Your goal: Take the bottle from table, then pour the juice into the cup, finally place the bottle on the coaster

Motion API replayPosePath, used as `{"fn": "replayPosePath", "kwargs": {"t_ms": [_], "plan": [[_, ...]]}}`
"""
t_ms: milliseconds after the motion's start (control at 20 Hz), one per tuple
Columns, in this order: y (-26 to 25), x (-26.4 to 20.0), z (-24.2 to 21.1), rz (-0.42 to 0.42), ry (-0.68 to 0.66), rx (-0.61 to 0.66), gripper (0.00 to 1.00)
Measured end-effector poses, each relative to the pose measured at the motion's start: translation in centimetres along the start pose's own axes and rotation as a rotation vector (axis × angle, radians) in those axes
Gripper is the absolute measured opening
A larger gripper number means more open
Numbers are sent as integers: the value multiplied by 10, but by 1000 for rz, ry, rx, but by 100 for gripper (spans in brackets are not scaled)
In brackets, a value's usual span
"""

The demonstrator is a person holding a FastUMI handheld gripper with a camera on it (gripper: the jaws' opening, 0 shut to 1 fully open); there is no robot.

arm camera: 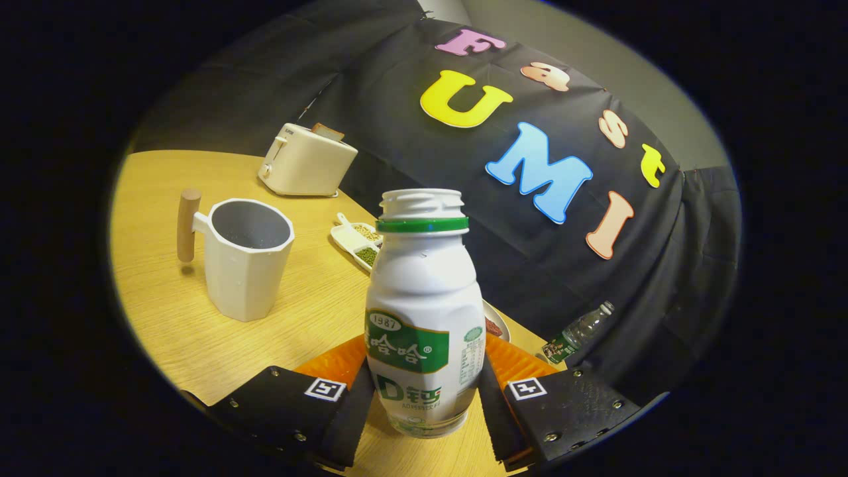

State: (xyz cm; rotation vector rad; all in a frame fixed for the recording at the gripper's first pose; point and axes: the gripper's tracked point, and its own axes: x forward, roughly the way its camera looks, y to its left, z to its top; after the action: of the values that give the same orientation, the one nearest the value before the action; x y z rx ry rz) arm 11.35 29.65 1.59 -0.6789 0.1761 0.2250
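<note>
A white plastic bottle (424, 311) with a green neck ring, a green label and no cap stands upright between my two fingers. My gripper (424, 397) is shut on the bottle, and both black pads (361, 404) press its lower sides. An orange coaster (523, 364) lies on the wooden table (172, 311) just behind the bottle, partly hidden by it and by my fingers. A white cup (246, 258) with a wooden handle and a grey inside stands beyond the left finger, to the left of the bottle. The cup's inside looks empty.
A cream toaster (306, 161) holding a slice of bread stands at the back of the table. A white divided dish (358, 242) with beans sits behind the bottle. A clear plastic bottle (578, 333) lies by the table's right edge, against the booth's cloth wall.
</note>
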Motion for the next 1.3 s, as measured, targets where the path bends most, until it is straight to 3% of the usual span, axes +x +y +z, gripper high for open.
{"fn": "replayPosePath", "kwargs": {"t_ms": [400, 850, 1300], "plan": [[20, 10, 23, 8, -7, -229, 74], [19, 14, 38, -47, -16, -523, 74], [11, 24, 46, -100, -3, -719, 74]]}}
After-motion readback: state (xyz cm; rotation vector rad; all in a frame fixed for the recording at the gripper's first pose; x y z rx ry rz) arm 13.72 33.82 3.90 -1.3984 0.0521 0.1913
